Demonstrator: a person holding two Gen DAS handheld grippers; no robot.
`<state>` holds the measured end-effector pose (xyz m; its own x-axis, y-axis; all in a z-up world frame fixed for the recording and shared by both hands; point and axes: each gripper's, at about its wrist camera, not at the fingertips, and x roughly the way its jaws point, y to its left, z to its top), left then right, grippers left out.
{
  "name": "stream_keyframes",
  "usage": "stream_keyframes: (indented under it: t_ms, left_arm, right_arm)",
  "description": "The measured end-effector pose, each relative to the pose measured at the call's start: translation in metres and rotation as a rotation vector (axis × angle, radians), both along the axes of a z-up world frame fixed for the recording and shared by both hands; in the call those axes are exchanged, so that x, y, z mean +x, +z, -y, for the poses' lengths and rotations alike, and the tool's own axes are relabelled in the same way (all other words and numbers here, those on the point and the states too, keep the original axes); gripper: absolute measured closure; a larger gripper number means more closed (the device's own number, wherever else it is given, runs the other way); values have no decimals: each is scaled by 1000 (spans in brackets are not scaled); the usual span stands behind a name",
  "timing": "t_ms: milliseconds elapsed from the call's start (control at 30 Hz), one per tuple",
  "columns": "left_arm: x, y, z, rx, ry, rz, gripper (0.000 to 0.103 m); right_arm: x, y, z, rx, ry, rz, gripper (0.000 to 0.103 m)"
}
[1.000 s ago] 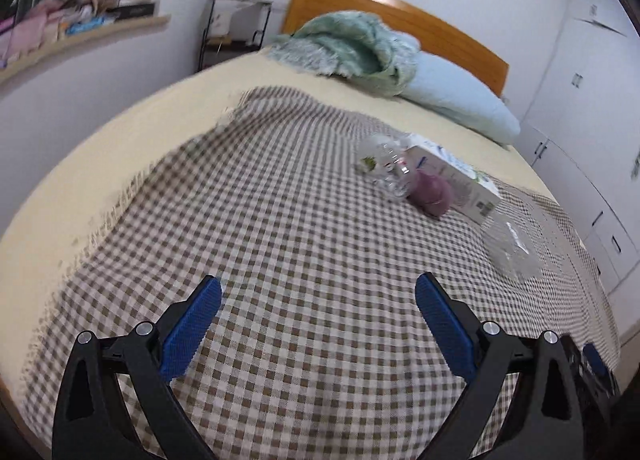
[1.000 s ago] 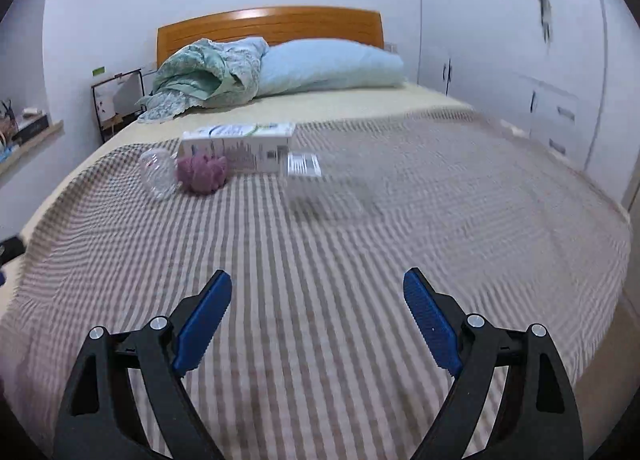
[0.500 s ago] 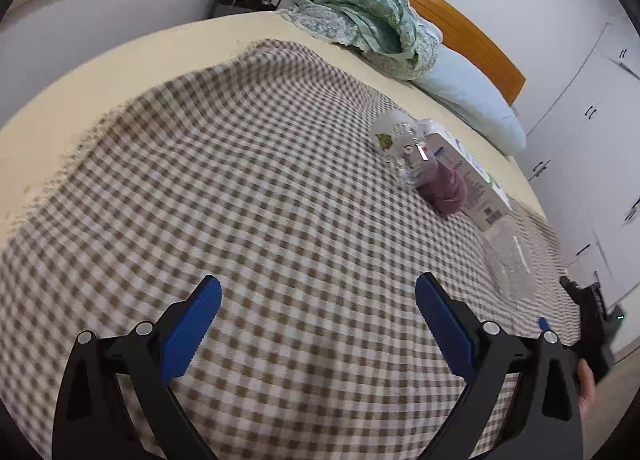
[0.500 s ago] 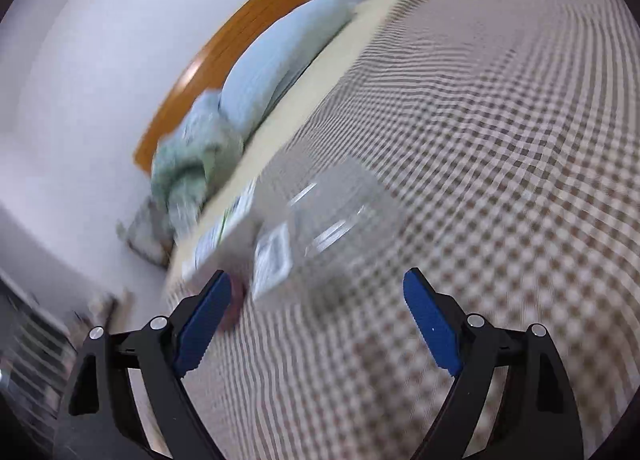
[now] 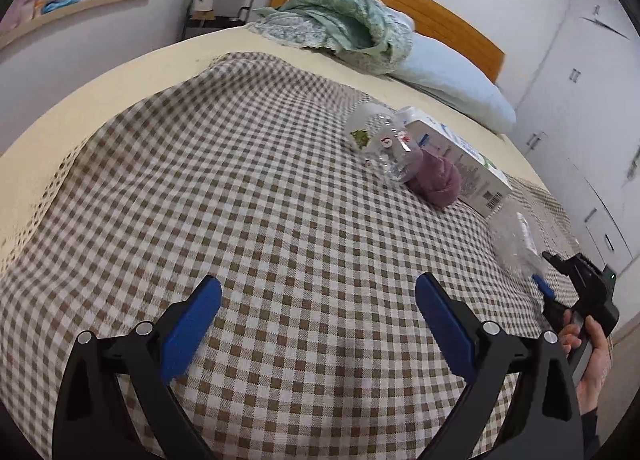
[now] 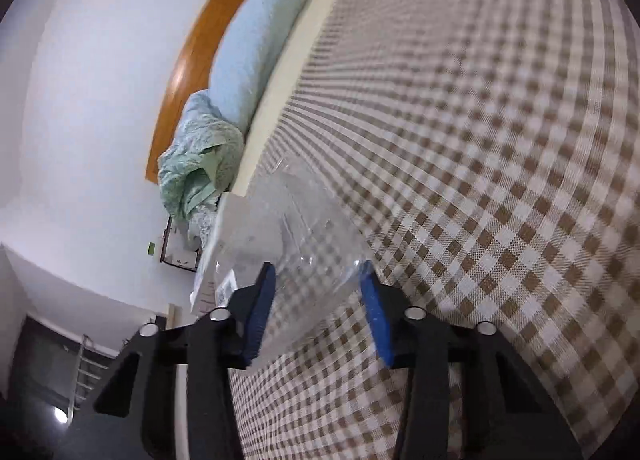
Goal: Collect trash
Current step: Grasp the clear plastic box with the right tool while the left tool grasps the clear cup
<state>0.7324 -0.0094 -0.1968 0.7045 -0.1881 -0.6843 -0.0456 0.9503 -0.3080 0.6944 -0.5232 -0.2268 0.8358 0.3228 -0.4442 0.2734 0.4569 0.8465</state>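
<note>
Across most of both views stretches a bed [image 5: 100, 100] with a cream sheet, and over it lies a brown-and-white checked blanket [image 5: 260, 188]. At the head end stand a wooden headboard [image 5: 440, 20], a pale blue pillow [image 5: 452, 80] and a bunched green quilt [image 5: 348, 24]. White cupboards [image 5: 580, 100] line the wall beside the bed.

On the blanket lies a white carton [image 5: 464, 156], with a purple crumpled lump [image 5: 440, 180] touching its near side and a clear plastic bottle [image 5: 380, 140] just beside that. Nearer the bed's edge, well apart from the bottle, lies a clear plastic container [image 6: 304, 228].

The left gripper [image 5: 318, 308] hovers over bare blanket, its blue fingers spread wide with nothing between them. The right gripper [image 6: 318, 292], rolled onto its side and carried by a hand [image 5: 592, 356], has its jaws closing around the clear container; both blue pads touch the container's sides.
</note>
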Motion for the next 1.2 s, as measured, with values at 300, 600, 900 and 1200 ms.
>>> stream_keyframes:
  t_ms: [300, 600, 900, 1200]
  left_arm:
    - [125, 31, 2, -80, -53, -74, 7]
    - [285, 3, 51, -31, -39, -441, 7]
    - [296, 16, 101, 153, -113, -421, 38]
    - [142, 61, 69, 185, -115, -7, 40]
  right_arm:
    - [-50, 81, -53, -358, 37, 76, 77]
    - [-52, 70, -40, -330, 42, 77, 76]
    - [-32, 66, -44, -317, 64, 50, 76]
    - [-42, 70, -61, -419, 85, 42, 76]
